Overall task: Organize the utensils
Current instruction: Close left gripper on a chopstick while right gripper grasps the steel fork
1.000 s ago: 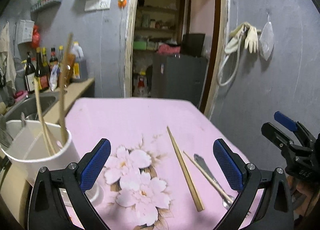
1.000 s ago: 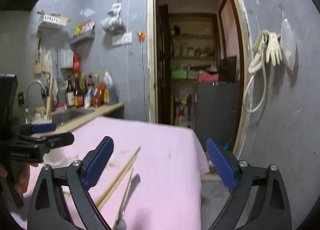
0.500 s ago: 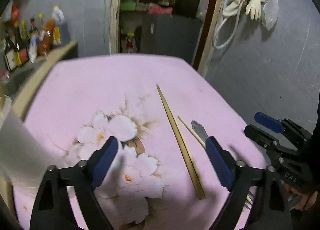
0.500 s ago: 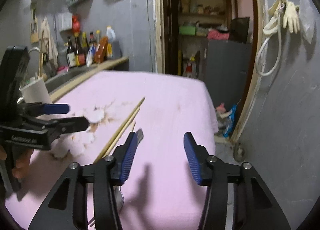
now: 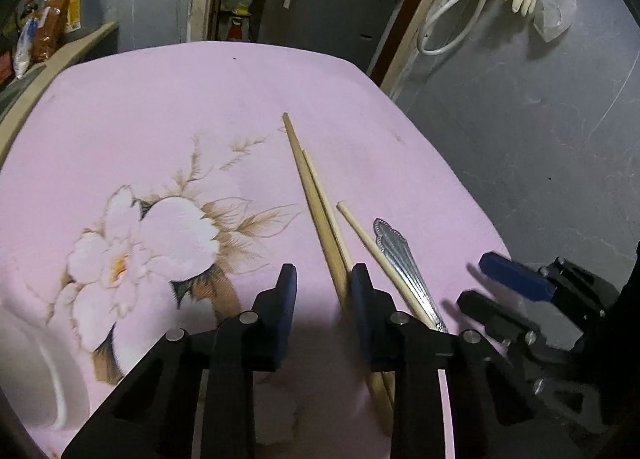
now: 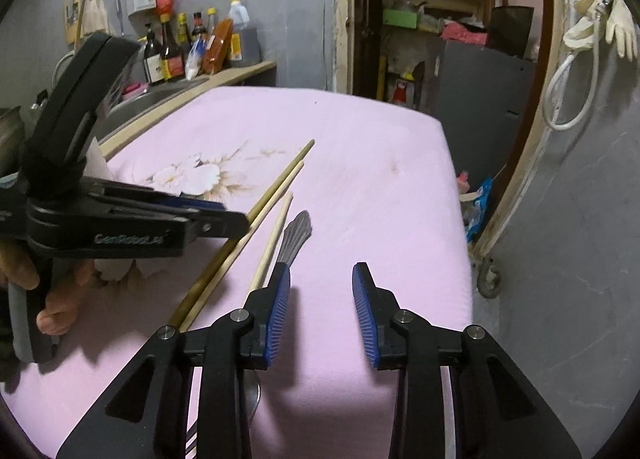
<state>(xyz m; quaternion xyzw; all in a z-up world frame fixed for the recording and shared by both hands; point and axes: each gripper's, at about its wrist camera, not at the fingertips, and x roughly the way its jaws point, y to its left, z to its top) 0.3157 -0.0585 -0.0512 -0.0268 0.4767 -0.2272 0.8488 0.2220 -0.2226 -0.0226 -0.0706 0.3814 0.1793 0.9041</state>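
A pair of wooden chopsticks lies on the pink flowered cloth, with a third chopstick and a metal fork just to its right. My left gripper is open, low over the cloth, and its right finger touches the pair's near part. My right gripper is open and empty above the cloth, its left finger over the fork handle. The chopsticks and the left gripper body show in the right wrist view.
A white container's rim sits at the cloth's near left. A counter with a sink and bottles runs along the left. The cloth's right edge drops beside a grey wall, with a doorway behind.
Both grippers have come down toward the utensils and their jaws have narrowed. The left one moved right from the white container to the chopstick pair.
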